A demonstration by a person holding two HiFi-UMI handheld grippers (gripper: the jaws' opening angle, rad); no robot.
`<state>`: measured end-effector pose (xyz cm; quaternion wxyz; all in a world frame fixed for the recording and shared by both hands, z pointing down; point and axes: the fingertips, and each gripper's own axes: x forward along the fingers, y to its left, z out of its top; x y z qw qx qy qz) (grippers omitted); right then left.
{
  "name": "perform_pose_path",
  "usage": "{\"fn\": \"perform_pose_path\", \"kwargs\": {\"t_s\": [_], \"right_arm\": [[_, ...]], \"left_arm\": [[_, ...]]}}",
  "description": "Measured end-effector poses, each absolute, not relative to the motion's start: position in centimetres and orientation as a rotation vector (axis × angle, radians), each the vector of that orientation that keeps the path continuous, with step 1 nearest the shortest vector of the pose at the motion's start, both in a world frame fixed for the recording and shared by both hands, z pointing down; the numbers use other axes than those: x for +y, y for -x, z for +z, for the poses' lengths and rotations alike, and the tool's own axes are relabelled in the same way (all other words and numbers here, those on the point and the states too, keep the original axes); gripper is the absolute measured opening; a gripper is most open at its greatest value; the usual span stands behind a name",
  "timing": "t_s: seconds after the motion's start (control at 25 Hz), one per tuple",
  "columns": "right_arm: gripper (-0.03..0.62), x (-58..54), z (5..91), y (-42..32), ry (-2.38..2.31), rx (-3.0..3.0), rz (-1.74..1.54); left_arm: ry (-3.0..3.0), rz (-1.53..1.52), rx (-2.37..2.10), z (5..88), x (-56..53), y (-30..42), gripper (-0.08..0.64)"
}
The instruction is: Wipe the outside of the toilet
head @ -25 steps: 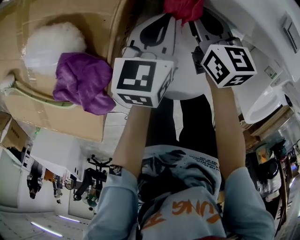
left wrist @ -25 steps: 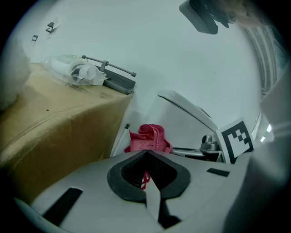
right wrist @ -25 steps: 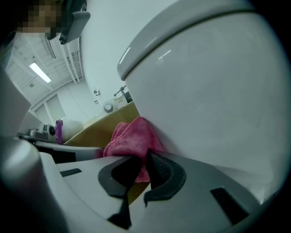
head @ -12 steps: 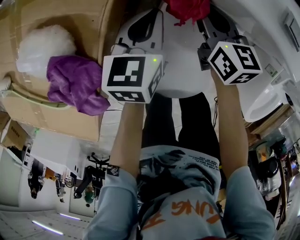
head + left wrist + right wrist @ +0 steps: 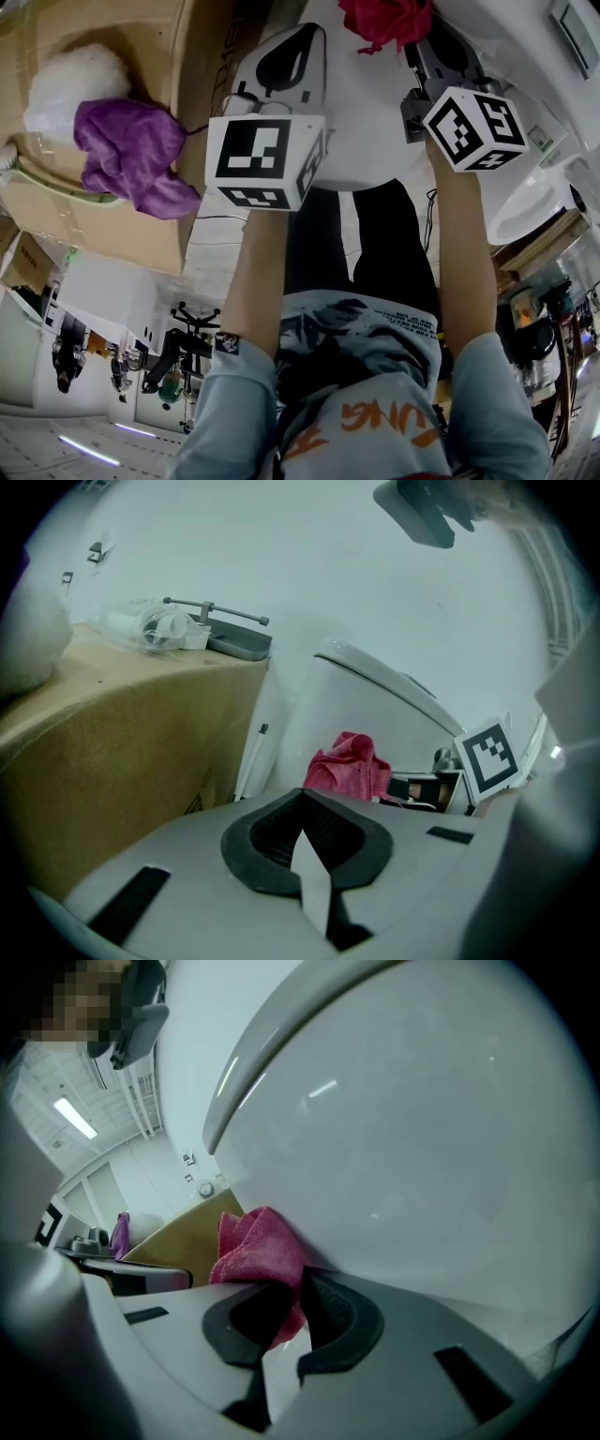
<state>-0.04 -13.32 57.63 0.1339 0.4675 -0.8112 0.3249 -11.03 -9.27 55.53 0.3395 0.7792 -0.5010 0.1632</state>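
Observation:
The white toilet (image 5: 370, 131) fills the top middle of the head view; its rounded bowl wall (image 5: 422, 1129) looms large in the right gripper view. My right gripper (image 5: 286, 1312) is shut on a pink-red cloth (image 5: 255, 1246), which presses against that wall. From the head, the cloth (image 5: 384, 19) bunches at the tip of the right gripper (image 5: 412, 36). To its left my left gripper (image 5: 305, 42) hovers beside the toilet, shut with nothing in it. The left gripper view shows its jaws (image 5: 302, 841) closed, the toilet (image 5: 375, 714) and the cloth (image 5: 349, 766) ahead.
A cardboard box (image 5: 103, 230) stands to the left of the toilet, with a purple cloth (image 5: 131, 155) and a white fluffy bundle (image 5: 70, 89) on it. A grey tool (image 5: 234, 639) and a crumpled plastic bag (image 5: 150, 625) lie on the box top (image 5: 112, 724).
The right gripper has slid the pink-red cloth slightly rightward along the toilet. The left gripper has drifted a little left, still shut. The head view has shifted.

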Motion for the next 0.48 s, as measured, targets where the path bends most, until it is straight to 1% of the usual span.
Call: {"fn": "perform_pose_path", "kwargs": {"t_s": [0.48], "right_arm": [[0.048, -11.1, 57.4, -5.6, -1.373, -2.347, 0.945]], "left_arm": [[-2.05, 0.467, -1.283, 55.1, -6.8, 5.8, 0.026]]}}
